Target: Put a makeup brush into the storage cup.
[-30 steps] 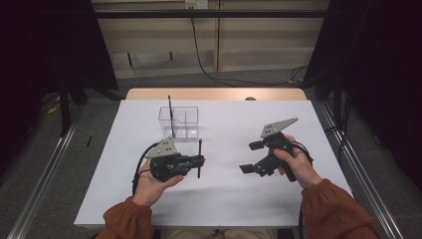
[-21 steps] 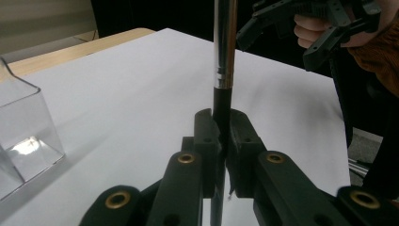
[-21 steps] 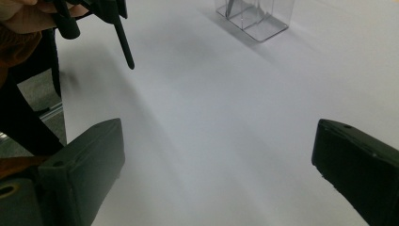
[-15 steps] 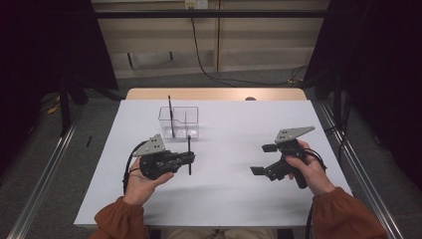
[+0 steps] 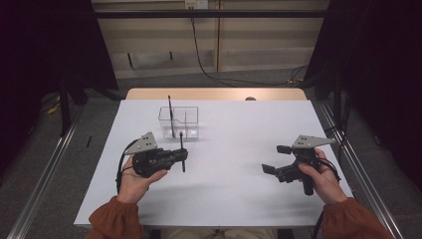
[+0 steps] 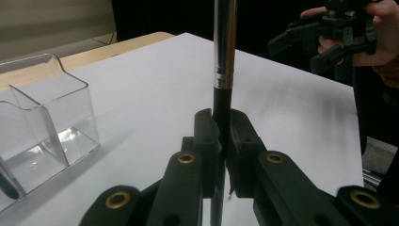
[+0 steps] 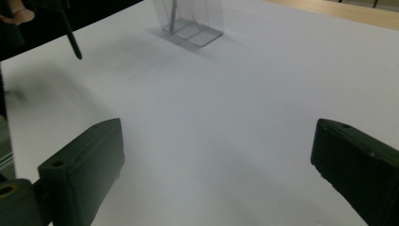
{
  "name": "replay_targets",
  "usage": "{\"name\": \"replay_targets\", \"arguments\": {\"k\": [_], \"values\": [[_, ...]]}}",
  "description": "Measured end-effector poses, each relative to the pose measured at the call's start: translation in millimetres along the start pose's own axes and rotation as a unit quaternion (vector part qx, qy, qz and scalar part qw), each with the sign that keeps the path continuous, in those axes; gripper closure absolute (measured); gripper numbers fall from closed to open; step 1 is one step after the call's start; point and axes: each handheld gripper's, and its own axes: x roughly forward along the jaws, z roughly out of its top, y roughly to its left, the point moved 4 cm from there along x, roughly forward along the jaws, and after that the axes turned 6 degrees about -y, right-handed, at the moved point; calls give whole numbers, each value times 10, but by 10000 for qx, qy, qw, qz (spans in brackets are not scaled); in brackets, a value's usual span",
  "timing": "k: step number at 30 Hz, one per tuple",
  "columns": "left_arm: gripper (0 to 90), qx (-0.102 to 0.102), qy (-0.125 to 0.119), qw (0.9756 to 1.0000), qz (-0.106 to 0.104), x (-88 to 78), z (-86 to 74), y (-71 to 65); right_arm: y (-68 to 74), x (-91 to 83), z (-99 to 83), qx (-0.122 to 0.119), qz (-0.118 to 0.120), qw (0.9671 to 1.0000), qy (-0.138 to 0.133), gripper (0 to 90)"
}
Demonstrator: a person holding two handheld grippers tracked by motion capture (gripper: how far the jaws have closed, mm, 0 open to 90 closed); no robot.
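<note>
The work in hand looks like loading pens into the clear holder (image 5: pixel 179 121) that stands toward the far side of the white tabletop (image 5: pixel 234 199). One dark pen (image 5: pixel 170 115) already stands in the holder, leaning against its wall, so I judge that part done. A second pen (image 5: pixel 181 152) is not yet in: it is held in front of the holder, on the person's side of it and clear of its rim, upright or nearly so, with its lower end above the tabletop. What is left, as I read it, is to carry this pen over the holder's open top and let it drop in beside the first.

The left claw (image 5: pixel 182 155) is clamped tight on that second pen. In the left gripper view the two black jaws press on the pen's dark lower barrel (image 6: pixel 221 117) from either side, with the chrome section rising above them and the holder (image 6: pixel 42 122) off to one side, apart from the claw.

The right claw (image 5: pixel 274 159) is wide open and holds nothing. It hovers over the bare right part of the tabletop, well apart from the holder and the pens; in the right gripper view its jaws stand far apart with only white surface between them.
</note>
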Motion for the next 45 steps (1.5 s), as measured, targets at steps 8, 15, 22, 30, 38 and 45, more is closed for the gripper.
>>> {"name": "replay_targets", "arguments": {"k": [8,15,22,30,38,45], "values": [[842,-22,-39,10000,86,-72,45,55,-60,-74,-80,-56,-406,9981,-463,26],[842,-18,-94,9997,246,-189,113,141,-54,-209,-143,-79,-544,9947,-866,5],[842,13,-142,9991,402,-290,183,236,-51,-313,-217,-22,-608,9912,-1175,4],[842,42,-173,9982,570,-374,248,340,-75,-398,-310,13,-801,9871,-1385,0],[842,51,-218,9974,690,-386,332,433,-69,-453,-386,-55,-937,9853,-1426,0],[842,-14,-338,9957,868,-443,416,572,-95,-530,-405,-35,-971,9821,-1616,0]]}}
